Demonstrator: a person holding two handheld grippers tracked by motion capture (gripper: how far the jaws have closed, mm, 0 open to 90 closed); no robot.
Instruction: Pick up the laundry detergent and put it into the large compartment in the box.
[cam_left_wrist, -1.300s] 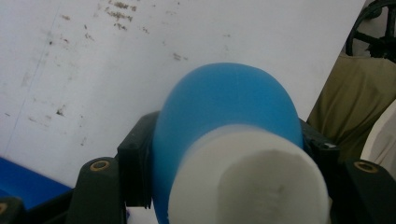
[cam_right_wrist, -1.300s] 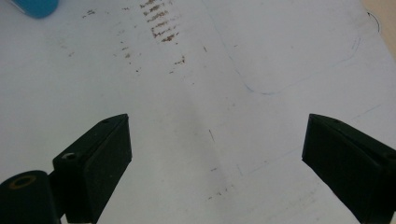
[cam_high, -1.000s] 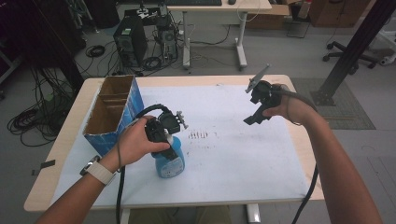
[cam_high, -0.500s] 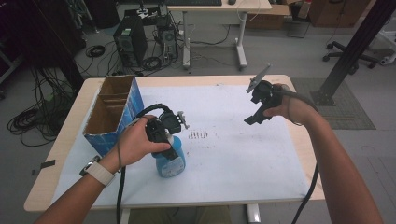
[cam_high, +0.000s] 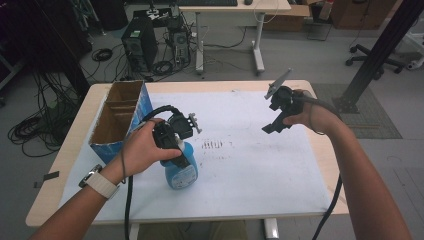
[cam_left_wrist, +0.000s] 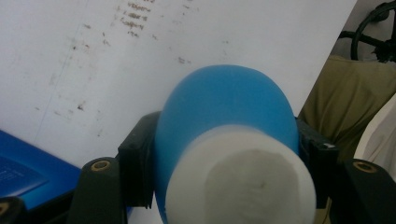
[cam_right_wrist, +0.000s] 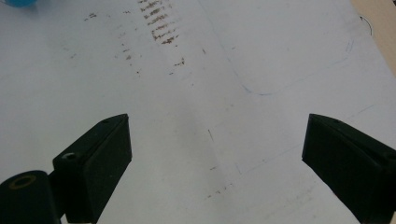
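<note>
Fingers (cam_left_wrist: 135, 177) of the left gripper (cam_high: 181, 159) are clamping a blue bottle (cam_high: 181, 172) with a white cap at centre-left, steadying it upright on the white-papered worktop (cam_high: 260, 165) beside an open cardboard box (cam_high: 117, 120); the right gripper (cam_high: 270, 127) is hovering wide open and empty at upper right. No writing is legible.

Open cardboard box with blue sides (cam_high: 120, 120) stands at the table's nine o'clock edge, its inner dividers visible. White sheet (cam_high: 250, 165) covers most of the wooden table (cam_high: 60, 185); brown smudge marks (cam_high: 214, 145) lie near its centre. On the floor at twelve o'clock: computer tower (cam_high: 139, 47), loose cables (cam_high: 102, 54), desk legs (cam_high: 257, 50).
</note>
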